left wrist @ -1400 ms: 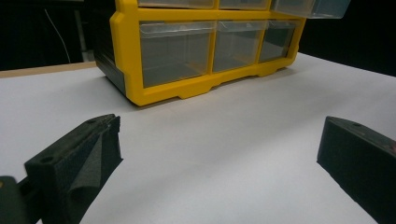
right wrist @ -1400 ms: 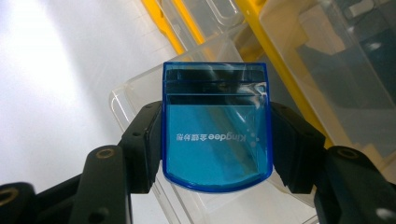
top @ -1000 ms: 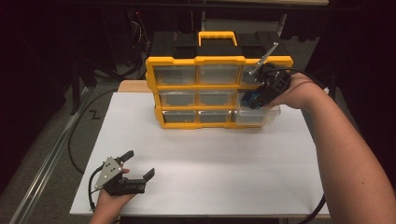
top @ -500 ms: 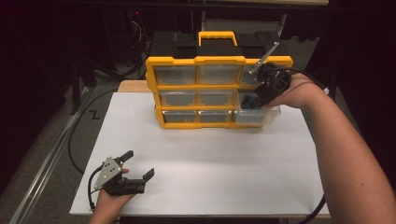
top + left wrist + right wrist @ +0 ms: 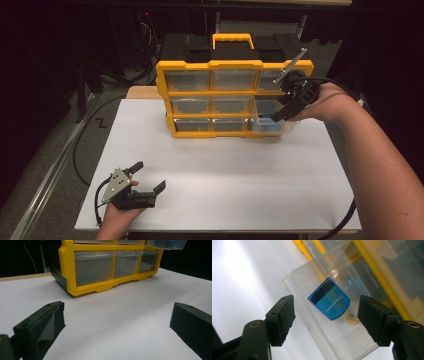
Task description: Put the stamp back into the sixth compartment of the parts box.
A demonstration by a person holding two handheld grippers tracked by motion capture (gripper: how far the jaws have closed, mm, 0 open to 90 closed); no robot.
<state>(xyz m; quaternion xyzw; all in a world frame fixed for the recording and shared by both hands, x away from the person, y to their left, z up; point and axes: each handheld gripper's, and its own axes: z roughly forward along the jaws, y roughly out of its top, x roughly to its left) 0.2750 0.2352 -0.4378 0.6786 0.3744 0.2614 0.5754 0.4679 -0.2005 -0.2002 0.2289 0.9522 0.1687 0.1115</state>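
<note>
Nearest the person, at about seven o'clock on the white table (image 5: pixel 215 190), the left gripper (image 5: pixel 148 181) rested with its jaws spread wide and nothing between them, idle and well apart from the work. Farther off, toward one o'clock, stood the yellow organizer (image 5: pixel 235 95) with its rows of clear drawers, and at its lower right corner one clear drawer (image 5: pixel 270 127) was pulled out toward the person. Over that drawer hung the right gripper (image 5: pixel 277 118). Its jaws had just been opening, and in the right gripper view they stood released, clear of the blue piece (image 5: pixel 329 302) on both sides — no pad pressed on it. The piece appeared tilted within the open drawer; whether it had settled on the drawer's floor could not be told. The step in hand looked like dropping the blue piece into the drawer. The next move likely called for drawing the right gripper back from the drawer's rim — then pushing the drawer shut.
</note>
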